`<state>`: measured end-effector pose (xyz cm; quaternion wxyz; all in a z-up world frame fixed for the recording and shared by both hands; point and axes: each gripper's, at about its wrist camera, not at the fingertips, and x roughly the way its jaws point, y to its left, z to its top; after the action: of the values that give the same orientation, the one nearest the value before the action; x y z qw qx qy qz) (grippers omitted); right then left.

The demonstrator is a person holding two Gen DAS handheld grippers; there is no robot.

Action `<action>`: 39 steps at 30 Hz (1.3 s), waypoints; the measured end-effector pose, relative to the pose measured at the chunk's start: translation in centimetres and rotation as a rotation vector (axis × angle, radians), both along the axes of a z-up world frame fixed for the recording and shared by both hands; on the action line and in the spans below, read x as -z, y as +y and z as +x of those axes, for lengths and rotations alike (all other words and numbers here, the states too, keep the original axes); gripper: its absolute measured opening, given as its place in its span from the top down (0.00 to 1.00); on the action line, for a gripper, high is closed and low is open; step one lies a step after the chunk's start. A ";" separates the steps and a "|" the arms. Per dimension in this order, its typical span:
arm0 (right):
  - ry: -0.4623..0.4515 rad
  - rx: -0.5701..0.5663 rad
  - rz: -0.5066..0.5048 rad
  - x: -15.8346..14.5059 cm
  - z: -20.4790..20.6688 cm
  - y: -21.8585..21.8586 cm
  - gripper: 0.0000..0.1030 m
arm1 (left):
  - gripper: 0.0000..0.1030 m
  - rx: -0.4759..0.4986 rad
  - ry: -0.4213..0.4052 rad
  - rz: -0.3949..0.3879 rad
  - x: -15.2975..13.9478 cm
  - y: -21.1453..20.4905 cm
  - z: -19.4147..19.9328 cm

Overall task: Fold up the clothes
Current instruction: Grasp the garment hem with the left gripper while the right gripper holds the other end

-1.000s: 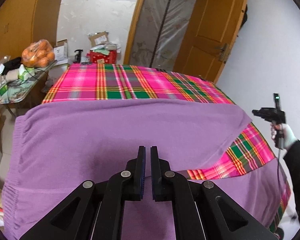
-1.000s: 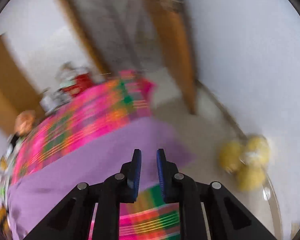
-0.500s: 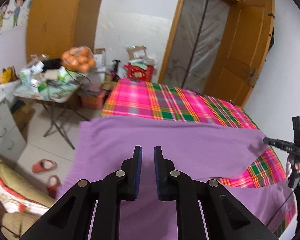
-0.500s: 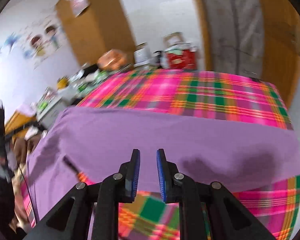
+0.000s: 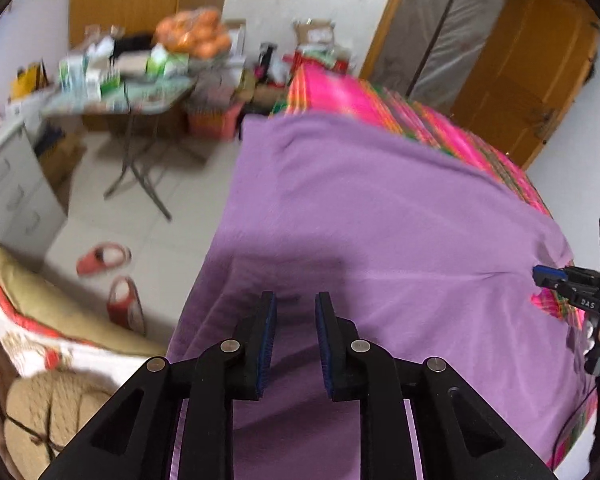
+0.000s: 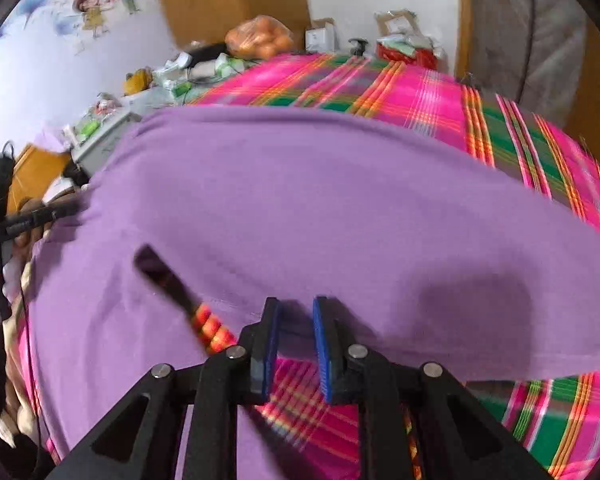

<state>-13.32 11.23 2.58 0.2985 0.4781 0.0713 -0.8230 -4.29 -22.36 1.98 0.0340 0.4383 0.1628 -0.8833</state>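
Observation:
A purple knit garment (image 5: 380, 220) lies spread on a bed with a pink and green plaid cover (image 5: 440, 128). It also shows in the right wrist view (image 6: 300, 208). My left gripper (image 5: 295, 310) hovers low over the garment's left part, jaws slightly apart with nothing between them. My right gripper (image 6: 294, 314) hovers at a folded edge of the garment, over the plaid cover (image 6: 500, 128), jaws slightly apart and empty. The right gripper also shows at the right edge of the left wrist view (image 5: 548, 274); the left gripper shows at the left edge of the right wrist view (image 6: 66, 212).
A cluttered folding table (image 5: 132, 92) with a bag of oranges (image 5: 192, 38) stands left of the bed. Red slippers (image 5: 112, 276) lie on the tiled floor. A cushion and a blanket (image 5: 48, 320) lie at the lower left. A wooden door (image 5: 532, 64) is behind the bed.
Both grippers have dropped closer to the garment and swung left. The right gripper now sits at the folded edge. The jaws stay slightly apart.

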 end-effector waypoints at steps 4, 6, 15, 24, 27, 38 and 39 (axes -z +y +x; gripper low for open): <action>0.046 0.049 -0.043 -2.2 -0.9 1.0 0.83 | 0.80 0.010 0.050 -0.016 -1.4 -1.0 -0.4; 0.077 0.063 -0.070 -3.4 -1.3 1.2 0.82 | 0.80 0.005 0.082 -0.032 -2.5 -1.6 -1.0; 0.269 -0.065 0.076 -4.2 -6.0 -3.1 0.70 | 0.78 0.049 0.122 -0.091 -2.5 -4.7 -8.3; 0.233 -0.135 0.144 -1.3 -12.8 -4.0 0.66 | 0.71 0.093 0.086 -0.009 -0.2 -7.0 -13.7; 0.207 -0.147 0.144 -0.4 -14.6 -3.7 0.66 | 0.71 0.095 0.079 0.011 0.2 -7.4 -14.7; 0.172 -0.227 0.134 0.6 -14.8 -3.6 0.67 | 0.67 0.142 0.102 0.119 0.3 -8.7 -14.5; 0.171 -0.223 0.130 0.6 -14.8 -3.6 0.69 | 0.67 0.149 0.105 0.130 0.3 -8.7 -14.3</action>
<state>-28.12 7.58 1.97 0.3495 0.4135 0.2023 -0.8161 -18.60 -31.02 1.67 -0.0688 0.4035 0.1884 -0.8927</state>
